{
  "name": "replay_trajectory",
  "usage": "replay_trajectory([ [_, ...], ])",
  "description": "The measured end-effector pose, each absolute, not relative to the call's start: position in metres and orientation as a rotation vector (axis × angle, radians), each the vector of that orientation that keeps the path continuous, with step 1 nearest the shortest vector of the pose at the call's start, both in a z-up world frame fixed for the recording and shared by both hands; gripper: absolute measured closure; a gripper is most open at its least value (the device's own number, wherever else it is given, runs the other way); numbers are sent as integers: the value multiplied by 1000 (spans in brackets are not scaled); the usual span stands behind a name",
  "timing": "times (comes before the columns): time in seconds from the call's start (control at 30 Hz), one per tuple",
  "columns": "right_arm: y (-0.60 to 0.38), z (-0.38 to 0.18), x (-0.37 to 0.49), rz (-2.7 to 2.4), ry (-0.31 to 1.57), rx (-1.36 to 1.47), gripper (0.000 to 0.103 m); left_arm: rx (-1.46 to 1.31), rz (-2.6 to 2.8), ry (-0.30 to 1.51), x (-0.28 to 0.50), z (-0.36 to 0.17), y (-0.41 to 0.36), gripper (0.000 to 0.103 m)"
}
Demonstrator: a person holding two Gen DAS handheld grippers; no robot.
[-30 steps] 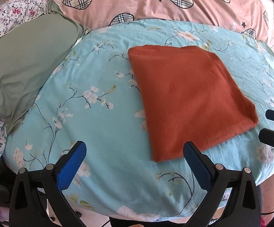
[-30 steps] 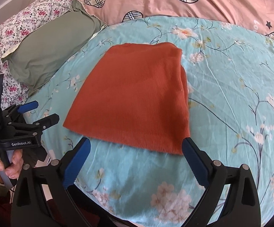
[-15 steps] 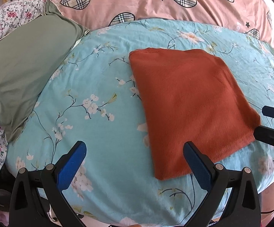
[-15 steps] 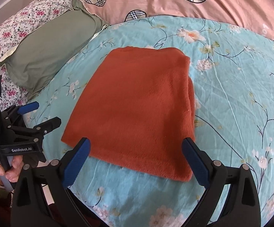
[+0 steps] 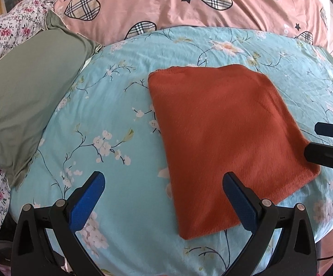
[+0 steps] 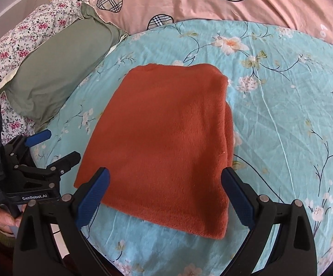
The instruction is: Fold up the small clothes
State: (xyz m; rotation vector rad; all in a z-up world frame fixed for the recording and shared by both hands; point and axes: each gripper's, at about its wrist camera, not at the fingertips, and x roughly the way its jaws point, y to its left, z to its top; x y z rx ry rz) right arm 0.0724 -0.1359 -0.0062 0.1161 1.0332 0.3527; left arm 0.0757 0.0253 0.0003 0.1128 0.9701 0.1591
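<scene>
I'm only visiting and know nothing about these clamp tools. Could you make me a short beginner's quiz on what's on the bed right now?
1. True or false: the rust-orange fleecy cloth lies folded flat on the turquoise floral bedsheet.
2. Which gripper has the cloth's near edge between its open fingers? A) the left gripper B) the right gripper
3. Fill in: the plain sage-green pillow lies to the cloth's ____ in both views.

Key: 1 true. 2 B; the left gripper sits mostly over bare sheet at the cloth's left side. 3 left.
</scene>
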Motion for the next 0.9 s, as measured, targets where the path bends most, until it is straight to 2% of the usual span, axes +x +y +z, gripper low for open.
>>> replay_trajectory([
  [0.9,-129,-13,77,355,1052,101,6,88,148,957,78,-2,25,1],
])
